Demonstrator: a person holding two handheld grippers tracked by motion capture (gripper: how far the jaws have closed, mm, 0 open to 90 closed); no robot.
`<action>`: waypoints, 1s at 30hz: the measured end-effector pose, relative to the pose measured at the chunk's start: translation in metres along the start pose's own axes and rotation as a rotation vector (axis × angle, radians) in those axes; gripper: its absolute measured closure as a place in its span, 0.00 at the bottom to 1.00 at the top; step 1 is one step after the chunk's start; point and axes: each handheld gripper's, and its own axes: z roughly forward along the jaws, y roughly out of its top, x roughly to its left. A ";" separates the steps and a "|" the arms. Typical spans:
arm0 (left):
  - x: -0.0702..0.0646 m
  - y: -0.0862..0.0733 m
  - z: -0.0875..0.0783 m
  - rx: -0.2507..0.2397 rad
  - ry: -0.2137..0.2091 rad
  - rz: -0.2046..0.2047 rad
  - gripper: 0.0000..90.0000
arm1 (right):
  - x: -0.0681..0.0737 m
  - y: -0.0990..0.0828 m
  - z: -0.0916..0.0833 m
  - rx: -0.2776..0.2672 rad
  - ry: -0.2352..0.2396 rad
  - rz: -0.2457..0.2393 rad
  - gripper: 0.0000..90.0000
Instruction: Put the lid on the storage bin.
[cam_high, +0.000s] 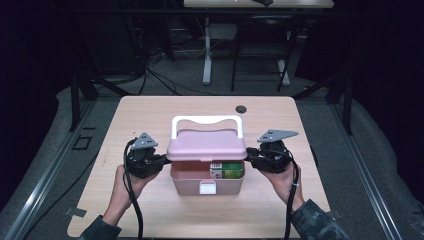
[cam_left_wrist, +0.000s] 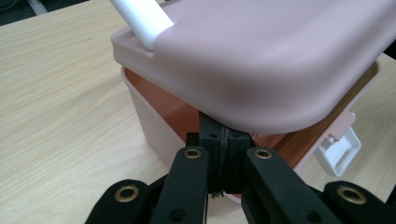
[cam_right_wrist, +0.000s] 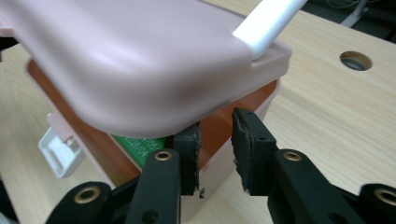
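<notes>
The left gripper (cam_left_wrist: 223, 154) is clamped on the lid's (cam_high: 206, 144) left edge, holding it above the box (cam_high: 186, 184). The right gripper (cam_right_wrist: 215, 149) is parted, gripping nothing, its jaws straddling the lid's right edge, evidently to let it settle.

Print inside the pink box – too blurred to read

A green carton (cam_high: 231, 171) in the pink box (cam_high: 186, 186) carries white lettering (cam_right_wrist: 140, 143) – no word legible; its white label (cam_high: 216, 169) likewise.

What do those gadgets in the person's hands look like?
Each is a black hand-held tool: the left gripper and right gripper have two black jaws with brass-coloured rivets, a grey three-cornered plate on top and a trailing black cable. The sleeves look dark and patterned.
</notes>
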 end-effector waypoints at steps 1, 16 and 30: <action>-0.001 0.000 0.000 0.005 -0.006 -0.001 1.00 | 0.001 -0.001 0.000 0.005 0.003 -0.001 0.78; -0.007 -0.012 -0.005 0.010 -0.029 -0.004 0.98 | 0.015 -0.011 -0.011 -0.002 0.062 0.008 0.63; -0.013 -0.023 -0.003 0.045 -0.049 0.004 0.88 | 0.023 -0.020 -0.007 0.025 0.088 0.013 0.60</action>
